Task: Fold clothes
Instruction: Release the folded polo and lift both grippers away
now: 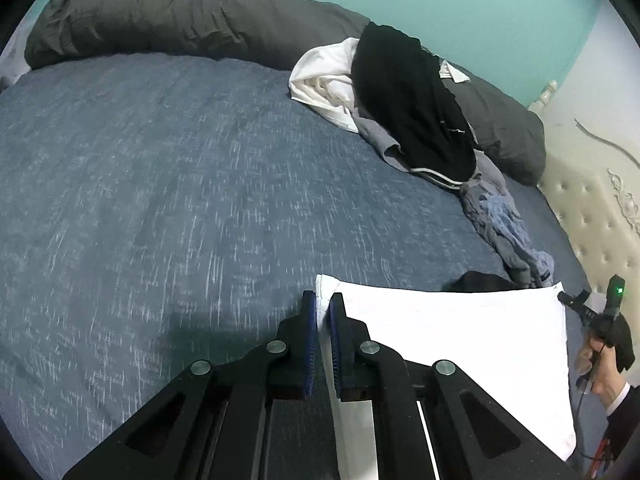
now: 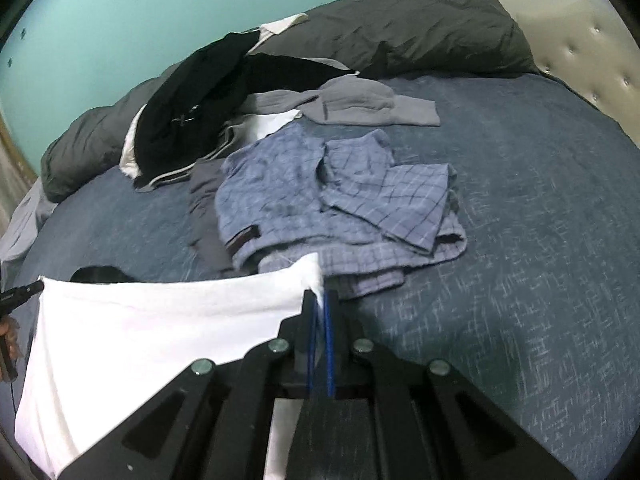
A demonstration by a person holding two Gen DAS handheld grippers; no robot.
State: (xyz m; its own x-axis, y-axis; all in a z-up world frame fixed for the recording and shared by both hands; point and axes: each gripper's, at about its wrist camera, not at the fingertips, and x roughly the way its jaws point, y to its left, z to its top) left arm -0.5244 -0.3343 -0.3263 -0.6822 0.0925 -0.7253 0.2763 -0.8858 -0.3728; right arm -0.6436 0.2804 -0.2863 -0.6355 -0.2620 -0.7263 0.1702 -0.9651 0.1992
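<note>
White garment [image 1: 460, 344], 1 piece, hangs stretched between my 2 grippers above the blue bedspread [image 1: 160, 200]: left gripper [image 1: 324, 300] clamps 1 top corner, right gripper [image 2: 320, 296] clamps the other. Beyond lie 1 checked blue garment [image 2: 320, 192], 1 black garment [image 2: 192, 112] and 1 grey duvet [image 2: 400, 32].
</note>
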